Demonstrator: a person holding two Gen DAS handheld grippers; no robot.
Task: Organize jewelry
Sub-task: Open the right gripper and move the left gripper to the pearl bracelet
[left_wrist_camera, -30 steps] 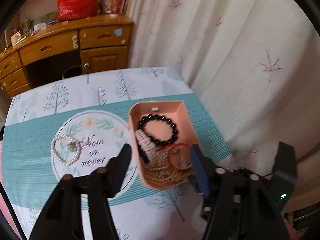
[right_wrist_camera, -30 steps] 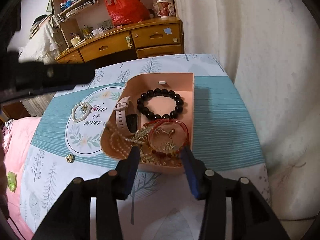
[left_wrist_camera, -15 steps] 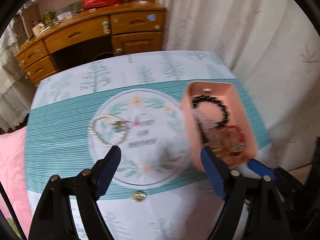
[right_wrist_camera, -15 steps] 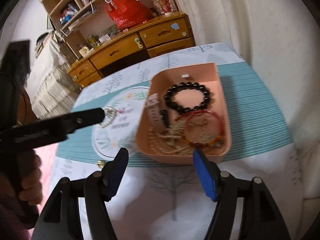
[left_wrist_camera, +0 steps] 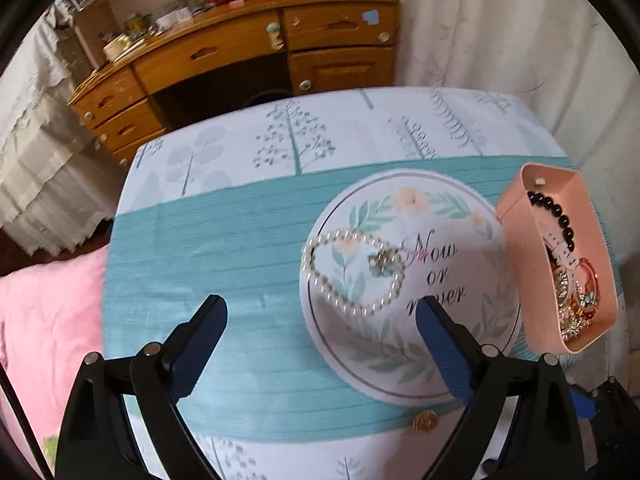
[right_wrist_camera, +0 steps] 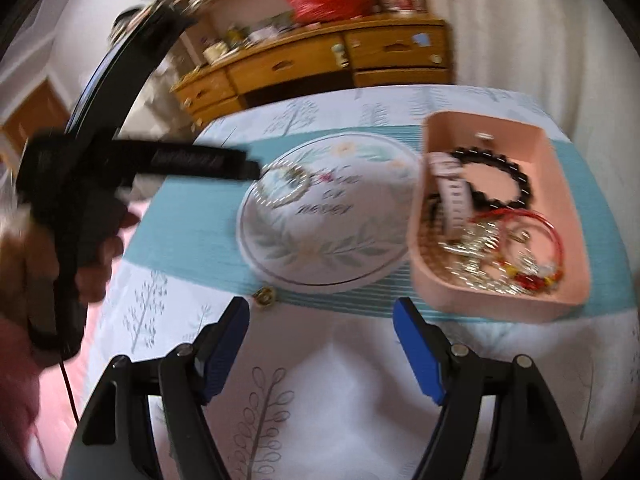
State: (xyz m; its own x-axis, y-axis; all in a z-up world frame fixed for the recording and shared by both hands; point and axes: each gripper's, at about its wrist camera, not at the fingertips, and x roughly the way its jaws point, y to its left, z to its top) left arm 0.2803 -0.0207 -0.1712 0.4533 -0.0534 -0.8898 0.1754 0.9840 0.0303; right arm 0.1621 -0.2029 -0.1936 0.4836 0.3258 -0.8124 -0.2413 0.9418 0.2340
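Two empty spread grippers, left gripper (left_wrist_camera: 320, 320) near pearl bracelet (left_wrist_camera: 352, 272), pink tray (right_wrist_camera: 560, 288) beside.

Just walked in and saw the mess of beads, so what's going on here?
A person is sorting jewelry with a hand-held gripper in each hand. Both the left hand-held gripper and the right hand-held gripper are open and empty. The pink tray holds most pieces; a pearl bracelet and a small gold piece lie on the tablecloth.
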